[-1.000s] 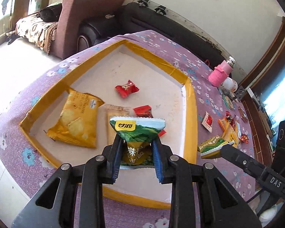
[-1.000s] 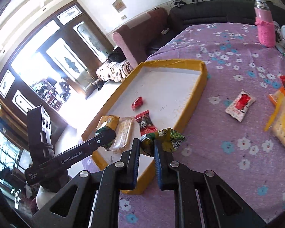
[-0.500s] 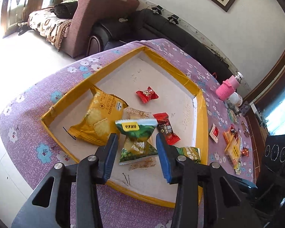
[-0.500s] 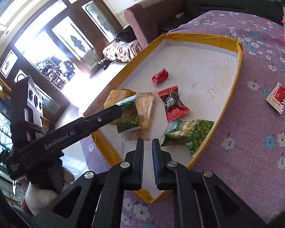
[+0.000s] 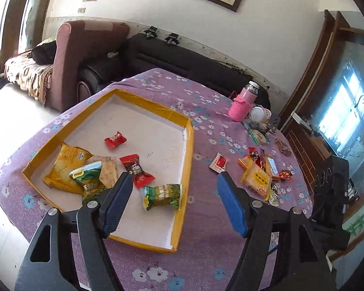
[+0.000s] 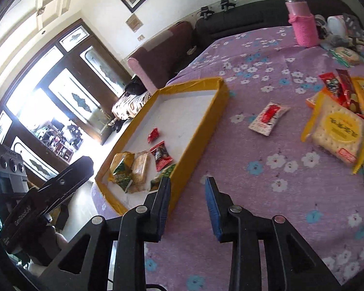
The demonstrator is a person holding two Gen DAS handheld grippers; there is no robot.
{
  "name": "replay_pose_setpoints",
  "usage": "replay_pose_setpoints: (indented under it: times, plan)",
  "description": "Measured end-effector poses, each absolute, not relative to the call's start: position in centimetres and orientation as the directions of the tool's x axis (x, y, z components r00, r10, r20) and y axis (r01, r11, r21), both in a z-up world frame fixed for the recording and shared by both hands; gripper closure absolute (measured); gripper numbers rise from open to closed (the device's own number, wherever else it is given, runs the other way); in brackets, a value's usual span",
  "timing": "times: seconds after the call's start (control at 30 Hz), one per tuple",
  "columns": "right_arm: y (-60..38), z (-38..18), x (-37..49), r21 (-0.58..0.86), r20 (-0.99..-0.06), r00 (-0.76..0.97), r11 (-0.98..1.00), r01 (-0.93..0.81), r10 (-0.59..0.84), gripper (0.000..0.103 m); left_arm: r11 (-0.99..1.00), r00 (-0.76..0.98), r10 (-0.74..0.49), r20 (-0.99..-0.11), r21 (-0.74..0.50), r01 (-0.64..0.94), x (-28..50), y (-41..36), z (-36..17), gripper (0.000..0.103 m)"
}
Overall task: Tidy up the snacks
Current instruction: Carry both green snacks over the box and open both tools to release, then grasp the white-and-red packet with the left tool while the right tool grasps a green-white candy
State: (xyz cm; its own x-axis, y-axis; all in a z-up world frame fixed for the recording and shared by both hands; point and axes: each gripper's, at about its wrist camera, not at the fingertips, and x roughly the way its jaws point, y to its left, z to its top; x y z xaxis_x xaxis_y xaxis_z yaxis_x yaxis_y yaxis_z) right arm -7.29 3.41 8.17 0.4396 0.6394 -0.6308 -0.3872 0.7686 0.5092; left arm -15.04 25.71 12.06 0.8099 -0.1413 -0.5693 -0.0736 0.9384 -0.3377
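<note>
A shallow yellow-rimmed box (image 5: 188, 150) lies on the purple flowered tablecloth (image 5: 206, 111). In it lie two green packets (image 5: 162, 195) (image 5: 89, 179), a yellow biscuit bag (image 5: 65, 169) and two red candies (image 5: 115, 140) (image 5: 137, 169). My left gripper (image 5: 173, 181) is open and empty above the box's near right corner. My right gripper (image 6: 186, 184) is open and empty over the cloth beside the box's rim (image 6: 201, 131). Loose snacks (image 6: 337, 128) lie in a pile to the right, also in the left wrist view (image 5: 257, 178).
A white and red sachet (image 5: 219, 162) lies alone between box and pile (image 6: 268, 117). A pink bottle (image 5: 242, 104) and a white cup (image 5: 259, 115) stand at the table's far side. Sofas stand behind the table. The left gripper's body (image 6: 46, 194) shows at the left.
Both grippers let go of their green packets, which now lie in the box. Both opened wider and pulled back and up; the right one swung right over the cloth.
</note>
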Motion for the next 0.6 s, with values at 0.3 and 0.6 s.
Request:
replay_pose_setpoints:
  times: [0.3, 0.6]
  plan:
    - [-11.7, 10.2, -6.3, 0.463, -0.63, 0.644, 0.876, -0.137, 0.434, 0.051, 0.947, 0.805, -0.123, -0.58, -0.311, -0.079, -15.4, 23.6, 13.9, 0.031]
    - [-14.9, 6.0, -3.6, 0.492, -0.678, 0.604, 0.869, -0.051, 0.419, 0.051, 0.964, 0.724, -0.187, -0.664, -0.267, 0.005, -11.3, 19.2, 11.8, 0.031]
